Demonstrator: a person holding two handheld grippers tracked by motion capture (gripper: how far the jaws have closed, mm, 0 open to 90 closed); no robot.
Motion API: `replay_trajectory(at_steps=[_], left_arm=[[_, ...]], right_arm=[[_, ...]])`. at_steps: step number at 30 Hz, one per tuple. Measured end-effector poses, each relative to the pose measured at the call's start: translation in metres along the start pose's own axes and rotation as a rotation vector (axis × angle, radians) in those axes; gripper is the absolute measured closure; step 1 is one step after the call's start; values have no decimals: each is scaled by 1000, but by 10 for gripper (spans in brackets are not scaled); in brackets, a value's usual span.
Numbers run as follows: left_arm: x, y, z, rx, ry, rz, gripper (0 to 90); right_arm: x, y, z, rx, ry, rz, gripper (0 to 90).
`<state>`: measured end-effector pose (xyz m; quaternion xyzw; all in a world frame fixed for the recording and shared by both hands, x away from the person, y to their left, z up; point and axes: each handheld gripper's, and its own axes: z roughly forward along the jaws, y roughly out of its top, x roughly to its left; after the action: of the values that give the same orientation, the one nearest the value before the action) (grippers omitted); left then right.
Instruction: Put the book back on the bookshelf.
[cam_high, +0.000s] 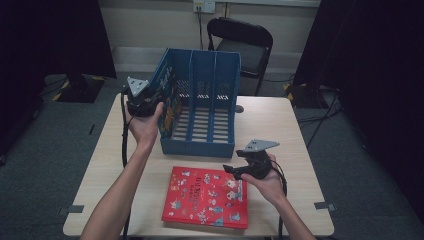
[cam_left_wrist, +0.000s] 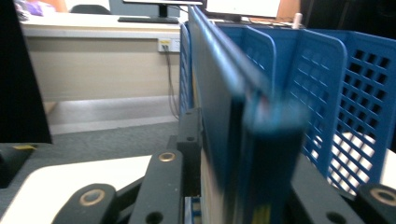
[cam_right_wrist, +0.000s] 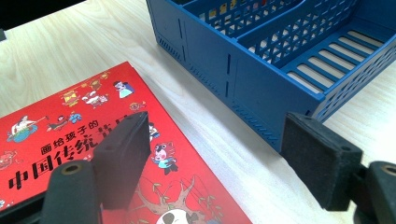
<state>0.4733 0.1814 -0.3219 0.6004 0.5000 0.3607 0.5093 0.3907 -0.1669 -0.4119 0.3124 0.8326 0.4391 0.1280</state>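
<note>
A blue three-slot file rack stands at the middle of the table. A blue picture book stands upright in its leftmost slot. My left gripper reaches in from the rack's left side with the book between its jaws; the pads lie close to the covers, and the book's near edge is blurred. A red picture book lies flat in front of the rack. My right gripper hovers open over the red book's right edge, holding nothing.
The pale wooden table has bare room to the right of the rack and along its left side. A black folding chair stands behind the table. Dark curtains hang at both sides, and cables lie on the grey floor.
</note>
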Motion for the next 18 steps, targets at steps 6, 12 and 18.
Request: replay_trajectory(at_steps=[6,12,18], left_arm=[[9,-22,-9,18,-40,1,697],[11,-39,-20,49,-88,3,735],[14,-47,-28,75,-122,1,730]], right_arm=[[1,0,1,3,0,-2,241],[2,0,3,8,-1,-1,240],[3,0,3,11,2,-6,241]])
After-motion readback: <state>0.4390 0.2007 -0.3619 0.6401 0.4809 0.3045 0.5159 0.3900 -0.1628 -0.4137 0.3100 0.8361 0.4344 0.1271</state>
